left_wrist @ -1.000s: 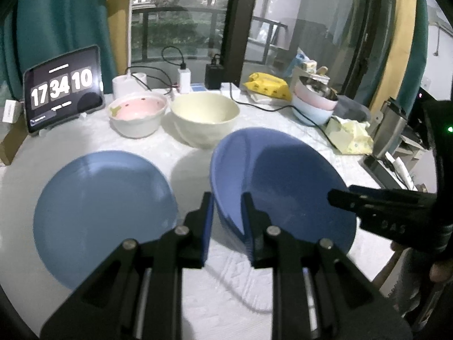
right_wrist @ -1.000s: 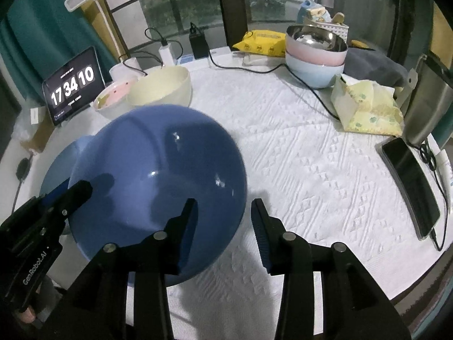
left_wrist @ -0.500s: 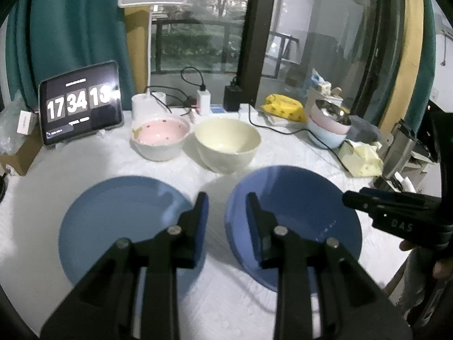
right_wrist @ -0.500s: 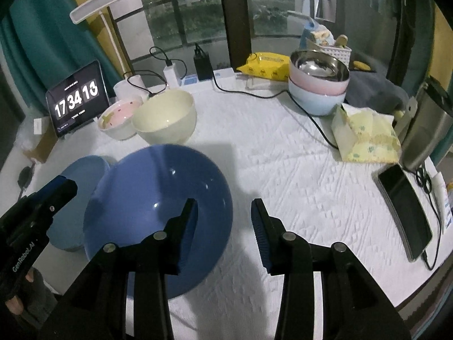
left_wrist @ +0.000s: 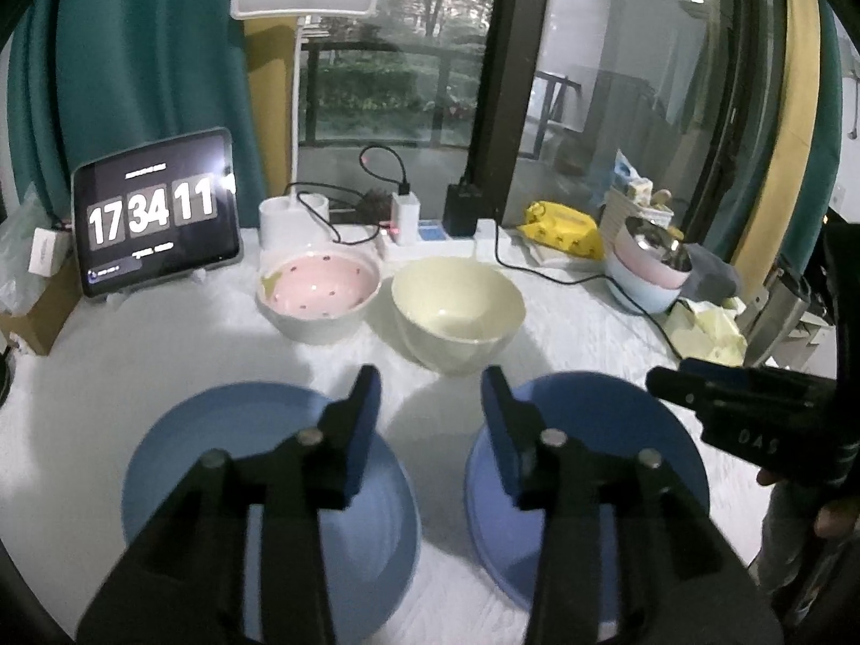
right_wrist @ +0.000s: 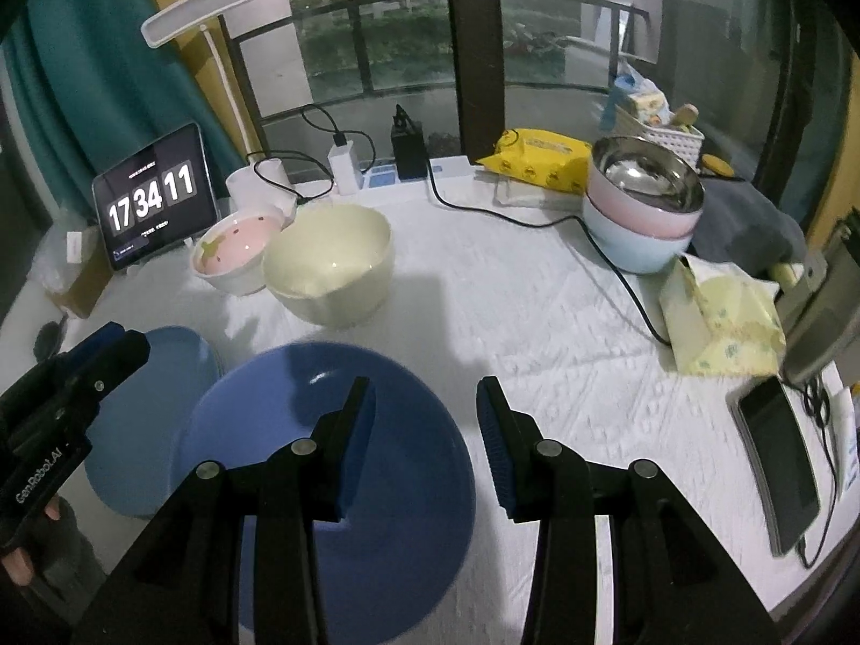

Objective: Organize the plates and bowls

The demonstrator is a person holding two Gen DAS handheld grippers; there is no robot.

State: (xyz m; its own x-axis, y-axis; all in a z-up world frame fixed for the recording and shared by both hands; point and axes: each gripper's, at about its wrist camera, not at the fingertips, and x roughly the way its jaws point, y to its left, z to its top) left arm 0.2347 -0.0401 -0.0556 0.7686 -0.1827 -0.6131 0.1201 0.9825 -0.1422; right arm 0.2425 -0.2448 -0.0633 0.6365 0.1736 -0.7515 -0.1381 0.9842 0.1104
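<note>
Left gripper [left_wrist: 430, 419]: its two fingers were wide apart and held nothing; it hung over the gap between the two blue plates. The words "GenRoboLAI" showed on its side in the right wrist view.
Right gripper [right_wrist: 424, 430]: its fingers were wide apart too, with nothing in them. The letters "DAS" showed on its side in the left wrist view.
Left blue plate [left_wrist: 177, 462]: lay flat on the counter [right_wrist: 537, 322].
Right blue plate [right_wrist: 258, 430]: lay flat just beside the other one.
Pink bowl [left_wrist: 320, 290]: sat behind the plates, with little dots inside.
Cream bowl [left_wrist: 457, 312]: stood right next to the pink bowl.
Clock screen [left_wrist: 153, 209]: read "17 34 11".
Stacked bowls [right_wrist: 645, 204]: stood far off to the right.
</note>
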